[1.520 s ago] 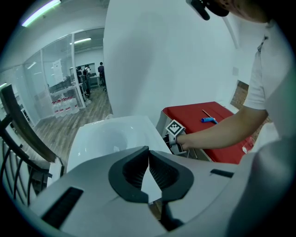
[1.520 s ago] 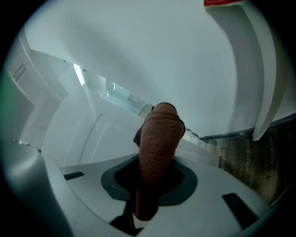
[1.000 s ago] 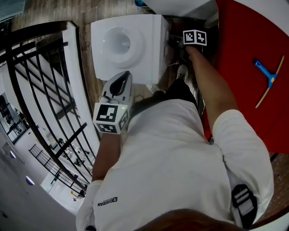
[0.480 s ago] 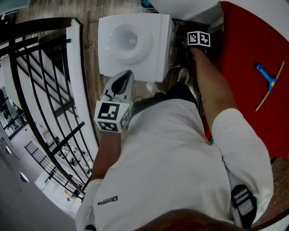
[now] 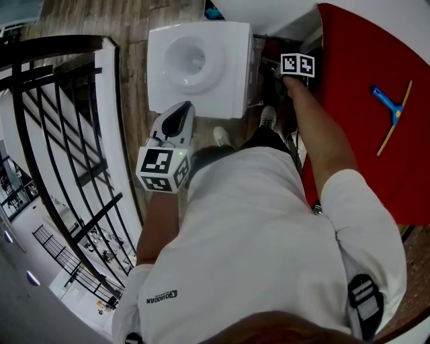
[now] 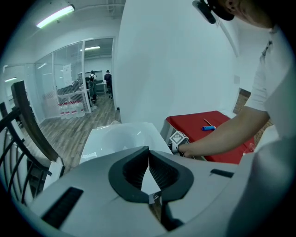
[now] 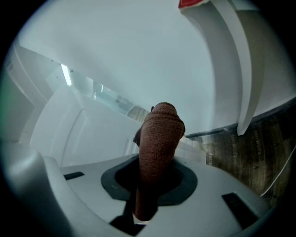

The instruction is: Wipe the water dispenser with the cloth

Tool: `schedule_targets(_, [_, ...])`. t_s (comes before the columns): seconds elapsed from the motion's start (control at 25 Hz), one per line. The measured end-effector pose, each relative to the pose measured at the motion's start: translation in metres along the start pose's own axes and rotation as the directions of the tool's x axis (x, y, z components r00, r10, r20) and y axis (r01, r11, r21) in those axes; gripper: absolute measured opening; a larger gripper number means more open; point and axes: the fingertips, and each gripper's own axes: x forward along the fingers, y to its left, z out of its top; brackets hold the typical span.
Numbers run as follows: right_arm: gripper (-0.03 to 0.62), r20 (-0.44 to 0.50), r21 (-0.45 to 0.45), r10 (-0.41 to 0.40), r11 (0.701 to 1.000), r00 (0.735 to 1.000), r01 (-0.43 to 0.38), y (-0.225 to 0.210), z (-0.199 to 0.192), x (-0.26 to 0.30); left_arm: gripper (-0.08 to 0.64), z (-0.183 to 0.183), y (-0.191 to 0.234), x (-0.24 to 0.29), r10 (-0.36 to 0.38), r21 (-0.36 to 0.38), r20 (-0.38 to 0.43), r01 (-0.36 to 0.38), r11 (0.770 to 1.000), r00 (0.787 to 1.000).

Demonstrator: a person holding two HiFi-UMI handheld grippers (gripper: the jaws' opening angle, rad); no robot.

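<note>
The water dispenser (image 5: pixel 201 67) is shown from above in the head view as a white cabinet standing on a wooden floor (image 5: pixel 134 20). A black railing (image 5: pixel 60 134) is located to its left and a red surface (image 5: pixel 363 80) to its right. A round well (image 5: pixel 189 62) is sunk into the top of the dispenser, and only its smooth white interior is shown. The right gripper (image 7: pixel 155 178) is clenched on the cloth (image 7: pixel 159 134), a brown towelling piece that is gripped between the jaws and protrudes forward beyond them as a rounded wad. In the head view this gripper is held low against the right side of the dispenser, in the gap between the cabinet and the red surface. In the right gripper view, a white panel of the dispenser is seen to the left of and behind the cloth. Whether the wad is pressed on the panel cannot be determined. The left gripper (image 6: pixel 148 155) is clenched, with the ribbed pads brought together at the tips and nothing gripped between them. It is held above the floor, just in front of the dispenser and apart from it. A blue-handled tool (image 5: pixel 391 111) is laid flat on the red surface, well apart from both grippers.
</note>
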Motion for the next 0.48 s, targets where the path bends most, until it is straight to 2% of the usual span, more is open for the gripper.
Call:
schedule_targets(0.24, [0.072, 0.092, -0.040, 0.010, 0.999, 0.996, -0.007, 0.036, -0.001, -0.053, 0.001, -0.004, 0.006, -0.006, -0.067, -0.001, 0.054, 0.067, 0.998, 0.996])
schedule_targets(0.48, [0.072, 0.167, -0.078, -0.064, 0.994, 0.984, 0.077, 0.081, -0.017, -0.099, 0.000, -0.004, 0.025, -0.017, -0.156, 0.018, 0.099, 0.155, 0.988, 0.983])
